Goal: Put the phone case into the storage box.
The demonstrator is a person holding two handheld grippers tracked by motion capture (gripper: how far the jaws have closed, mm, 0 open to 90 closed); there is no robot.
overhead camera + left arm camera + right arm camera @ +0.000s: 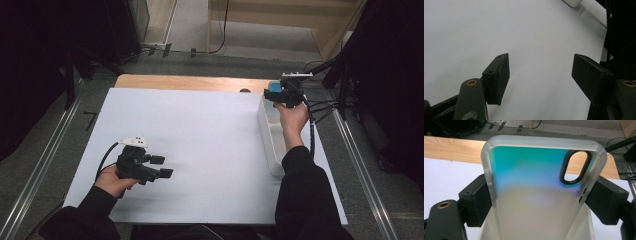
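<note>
Frosted phone case (541, 192), translucent with a teal-to-pale tint and a black-rimmed oval camera cutout, is sitting right up against the lens in the right gripper view, both black pads (477, 202) pressing on its long edges. Right gripper (280, 95) is clamping it upright over the far end of the white bin (267, 135), which is lying along the right edge of the table; in the high view the case is showing as a small teal patch (273, 92) at the jaws. Right hand (292, 117) is reaching forward, arm stretched out over the bin, sleeve dark, cable trailing off to the right.

Left gripper (162, 167) is hovering low over the near left part of the white board (200, 150), pointing to the right, jaws standing wide apart with nothing between them. Left hand (112, 180) is gripping its body from behind, wrist level.

White board is covering most of a wooden tabletop (185, 81), a strip of wood showing at the far edge. Grey floor, metal rails on both sides, dark curtains left and right, cables lying on the floor beyond the table.
</note>
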